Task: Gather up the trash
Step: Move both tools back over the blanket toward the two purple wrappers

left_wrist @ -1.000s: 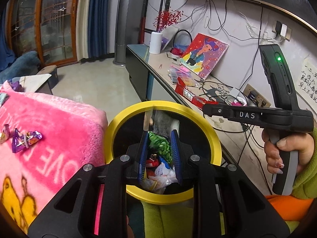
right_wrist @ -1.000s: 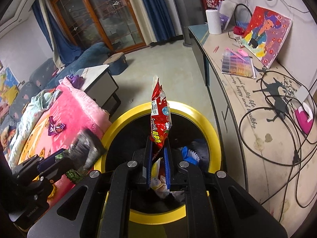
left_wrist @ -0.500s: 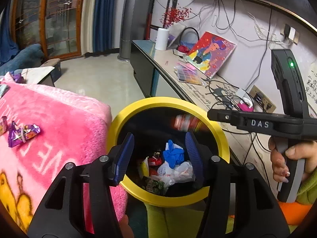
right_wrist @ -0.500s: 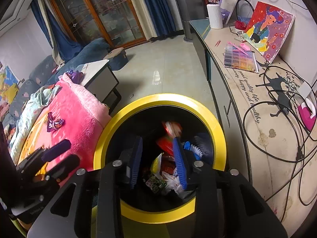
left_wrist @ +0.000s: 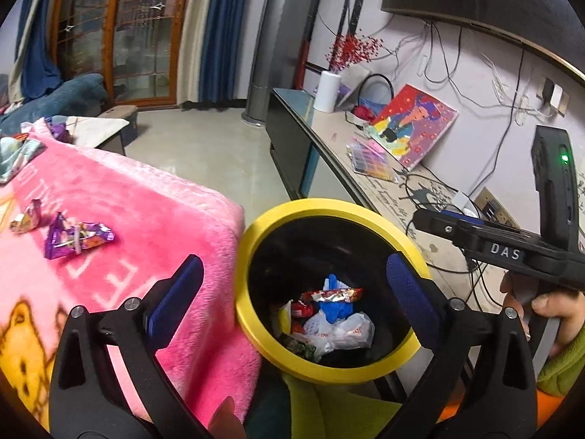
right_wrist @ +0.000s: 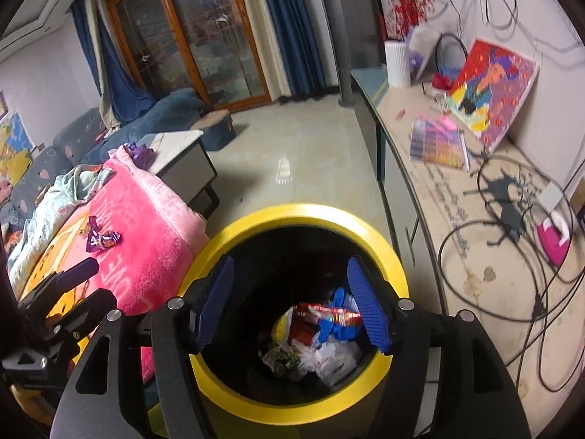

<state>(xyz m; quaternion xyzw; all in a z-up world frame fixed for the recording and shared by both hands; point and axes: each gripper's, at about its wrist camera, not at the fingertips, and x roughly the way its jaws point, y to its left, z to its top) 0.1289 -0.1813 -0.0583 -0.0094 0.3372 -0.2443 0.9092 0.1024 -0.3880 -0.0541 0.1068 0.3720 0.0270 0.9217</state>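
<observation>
A black bin with a yellow rim (left_wrist: 252,234) (right_wrist: 395,259) stands between the pink blanket and the TV bench. It holds a red snack wrapper (left_wrist: 331,295) (right_wrist: 325,311), blue and white bags and other trash. My left gripper (left_wrist: 292,285) is open and empty above the bin's left rim. My right gripper (right_wrist: 290,301) is open and empty over the bin; its body shows in the left wrist view (left_wrist: 493,248). A purple wrapper (left_wrist: 75,239) (right_wrist: 102,238) and a small foil wrapper (left_wrist: 27,217) lie on the blanket.
The pink blanket (left_wrist: 146,212) covers the surface left of the bin. The long bench (right_wrist: 457,197) at the right carries cables, a painting (right_wrist: 493,87), a colourful box and a white vase. A low table (right_wrist: 179,161) and blue sofa stand beyond on the tiled floor.
Both grippers opened. The left one dropped its green wrapper and the right one its red snack wrapper into the bin. The left gripper has shifted left toward the blanket.
</observation>
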